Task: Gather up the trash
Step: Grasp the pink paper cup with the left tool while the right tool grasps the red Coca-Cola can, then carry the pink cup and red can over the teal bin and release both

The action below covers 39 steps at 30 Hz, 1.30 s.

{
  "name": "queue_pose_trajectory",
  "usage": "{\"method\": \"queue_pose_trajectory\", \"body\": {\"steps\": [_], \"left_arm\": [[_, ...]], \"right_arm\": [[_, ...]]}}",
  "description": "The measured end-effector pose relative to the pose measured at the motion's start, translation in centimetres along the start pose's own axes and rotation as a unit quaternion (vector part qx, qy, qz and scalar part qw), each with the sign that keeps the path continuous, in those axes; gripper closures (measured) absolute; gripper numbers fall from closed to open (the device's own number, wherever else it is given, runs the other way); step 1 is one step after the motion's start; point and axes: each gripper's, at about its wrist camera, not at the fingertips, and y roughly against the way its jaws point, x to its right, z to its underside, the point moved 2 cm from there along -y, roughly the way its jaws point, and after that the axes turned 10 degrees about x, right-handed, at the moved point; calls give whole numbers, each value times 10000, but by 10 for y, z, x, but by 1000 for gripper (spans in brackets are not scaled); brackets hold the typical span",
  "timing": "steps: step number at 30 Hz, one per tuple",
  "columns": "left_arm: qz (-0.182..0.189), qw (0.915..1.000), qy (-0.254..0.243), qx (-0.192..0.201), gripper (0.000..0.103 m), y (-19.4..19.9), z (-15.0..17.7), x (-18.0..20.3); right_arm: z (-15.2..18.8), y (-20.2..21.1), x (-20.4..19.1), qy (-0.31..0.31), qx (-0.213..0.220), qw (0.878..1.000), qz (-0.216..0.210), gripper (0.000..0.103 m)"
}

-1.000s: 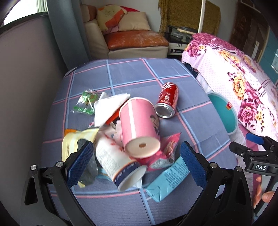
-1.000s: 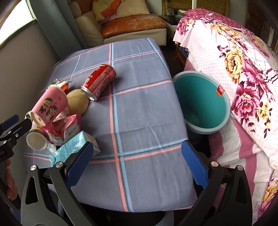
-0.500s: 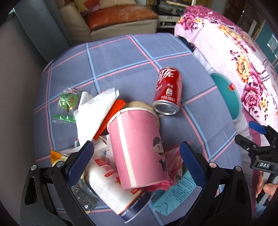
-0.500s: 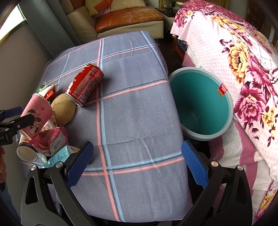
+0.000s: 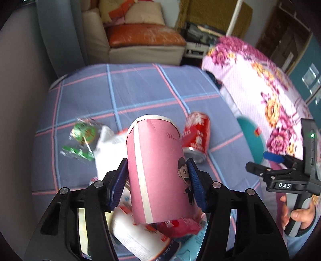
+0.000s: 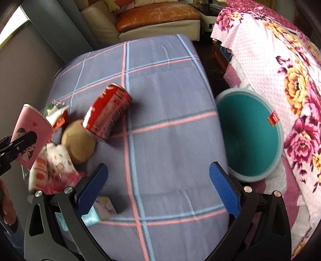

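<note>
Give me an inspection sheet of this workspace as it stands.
Surface: table under a blue plaid cloth.
Job's things: pink cup; red can on its side; teal bin beside the table.
Clutter: wrappers, white cup, round brown object, light-blue carton.
Grippers: left gripper jaws closing, pads against the pink cup; right gripper open, empty.
Cables: nothing seen.
Surroundings: sofa, floral bedding.

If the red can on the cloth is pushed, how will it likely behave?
The red can lies on its side on the checked cloth, so it would probably roll. Its open end touches a round brown lump, which may block rolling that way. It is probably empty, therefore light.
</note>
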Motion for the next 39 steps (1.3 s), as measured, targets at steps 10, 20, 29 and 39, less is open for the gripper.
{"method": "queue_pose_trajectory", "body": {"steps": [10, 20, 29, 39], "left_arm": [[-44, 9979, 508, 403, 43, -7, -20, -47], [-8, 9982, 538, 276, 43, -23, -12, -54], [184, 9993, 198, 274, 43, -17, -12, -3], [771, 9956, -529, -7, 43, -51, -6, 130]], "right_arm": [[-53, -65, -48, -55, -213, 9989, -415, 10], [-48, -102, -59, -46, -529, 9944, -918, 58], [-44, -39, -7, -299, 137, 9958, -849, 58], [-18, 37, 133, -1146, 873, 9894, -195, 57]]}}
